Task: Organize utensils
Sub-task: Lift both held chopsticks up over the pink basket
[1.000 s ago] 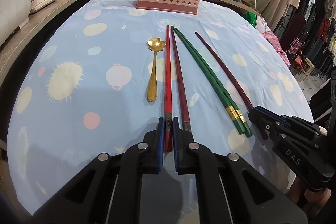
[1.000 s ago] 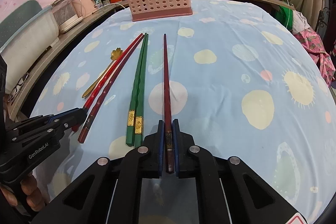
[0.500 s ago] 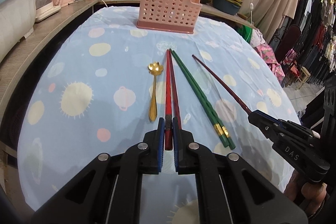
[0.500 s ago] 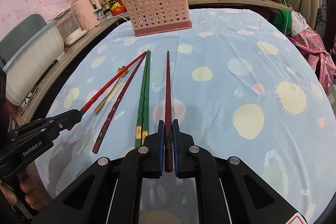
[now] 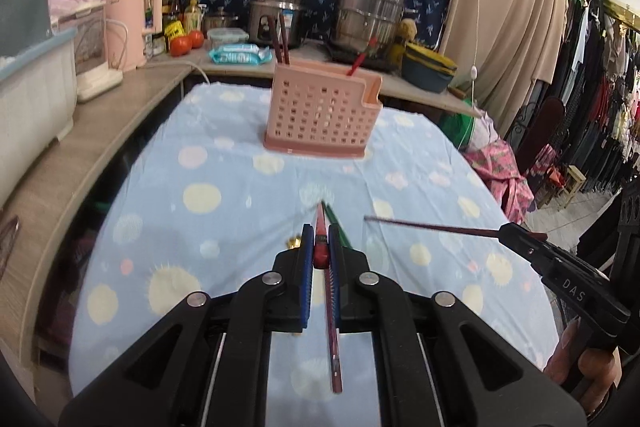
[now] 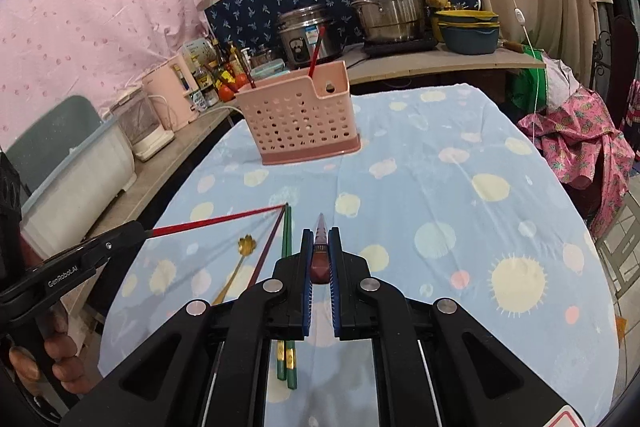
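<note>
A blue tablecloth (image 5: 224, 223) with pale dots and suns is filling the middle and lower part of both views, covering the table. A wooden counter (image 5: 92, 143) is running along the left edge of the left wrist view, carrying a white bin (image 5: 32, 107) and a pink kettle (image 5: 132, 27). Steel pots (image 6: 384, 7) are sitting on the shelf at the upper centre of the right wrist view.

The pink utensil basket (image 5: 320, 115) is standing upright at the far end of the cloth, just above the centre of the left wrist view, with a few chopsticks poking up out of it.

The left gripper (image 5: 320, 251) is filling the bottom of its own view, its blue-padded jaws pressing together on a bright red chopstick (image 5: 320, 235), which is pointing toward the basket and hanging clear of the cloth. The right gripper (image 6: 320, 259) is sitting likewise at the bottom centre of its view, pinching a dark maroon chopstick (image 6: 321, 247) that is also raised off the cloth.

A second dark red chopstick (image 5: 333, 327) is lying on the cloth below the left jaws. A green chopstick pair (image 6: 286, 239) is lying side by side at lower centre of the right wrist view, its gold-banded ends showing beneath the gripper. A gold flower-headed spoon (image 6: 246, 245) is lying just left of them, its bowl toward the basket.
</note>
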